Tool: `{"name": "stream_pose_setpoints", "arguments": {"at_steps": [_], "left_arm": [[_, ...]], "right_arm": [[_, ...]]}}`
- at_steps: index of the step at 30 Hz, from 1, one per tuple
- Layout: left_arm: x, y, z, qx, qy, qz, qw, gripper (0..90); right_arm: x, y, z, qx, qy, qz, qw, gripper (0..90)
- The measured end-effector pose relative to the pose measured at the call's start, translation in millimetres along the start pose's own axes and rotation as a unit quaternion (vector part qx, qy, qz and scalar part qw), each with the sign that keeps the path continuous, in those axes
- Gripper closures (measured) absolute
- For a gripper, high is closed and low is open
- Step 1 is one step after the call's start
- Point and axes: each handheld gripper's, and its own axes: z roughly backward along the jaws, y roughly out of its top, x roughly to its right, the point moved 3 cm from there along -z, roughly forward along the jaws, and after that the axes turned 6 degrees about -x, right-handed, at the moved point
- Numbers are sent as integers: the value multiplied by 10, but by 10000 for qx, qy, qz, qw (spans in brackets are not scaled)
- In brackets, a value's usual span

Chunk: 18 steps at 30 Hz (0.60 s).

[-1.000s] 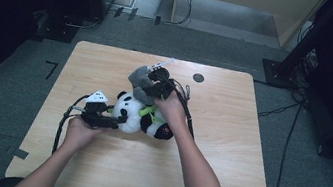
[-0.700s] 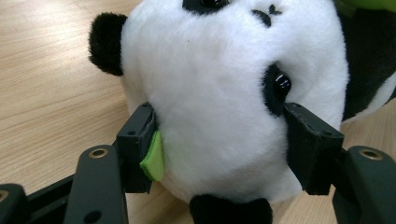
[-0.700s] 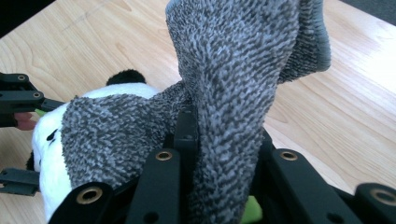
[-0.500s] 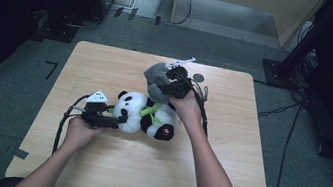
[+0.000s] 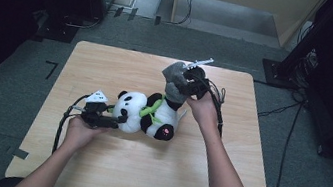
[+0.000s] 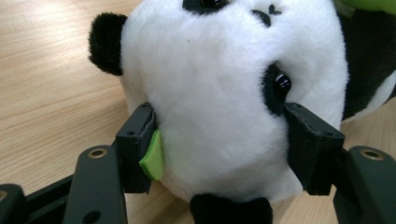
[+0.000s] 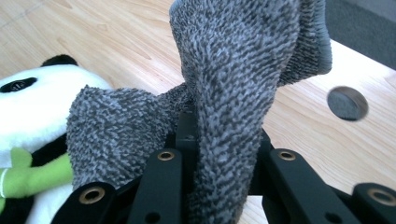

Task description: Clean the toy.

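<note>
— Where do we have the panda [image 5: 147, 114] right now?

— It lies on its side near the middle of the wooden bench [image 5: 108, 64], head toward our left hand. Our left gripper [image 5: 117, 120] has it by the head: in the left gripper view the two black fingers [image 6: 136, 156] press into the white plush [image 6: 219, 107] on either side, one just under the dark eye patch, with a small green tab squeezed against the other.

— And our right gripper?

— Our right gripper [image 5: 182, 82] sits above the panda's far end, toward the back of the bench. It is clamped on a grey fuzzy sock [image 5: 175, 78]. In the right gripper view the sock [image 7: 233, 93] rises straight up between the narrow fingers [image 7: 161, 186] and folds over at the top, with a second flap drooping toward the panda [image 7: 32, 102].

— Does the sock touch the panda?

— From the high view its lower edge reaches the panda's black limb; we cannot tell whether it is around it.

— Anything else on the bench?

— A round dark hole [image 7: 347, 103] in the wood, beyond the sock.
</note>
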Motion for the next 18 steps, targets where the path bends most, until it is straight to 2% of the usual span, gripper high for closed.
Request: {"name": "stream_pose_setpoints", "arguments": {"at_steps": [4, 8, 12, 18], "left_arm": [[-1, -2, 1, 2, -6, 22, 10000, 345], [-6, -10, 1, 43, -46, 21, 10000, 339], [0, -9, 0, 68, -35, 29, 10000, 338], [-3, -7, 6, 82, -60, 41, 9999, 345]], "right_arm": [[88, -18, 76, 40, -74, -109, 9999, 756], [59, 12, 209, 279, 98, -166, 9994, 757], [-143, 70, 263, 458, 366, -12, 9983, 757], [-609, 203, 147, 569, 979, 278, 9932, 757]]}}
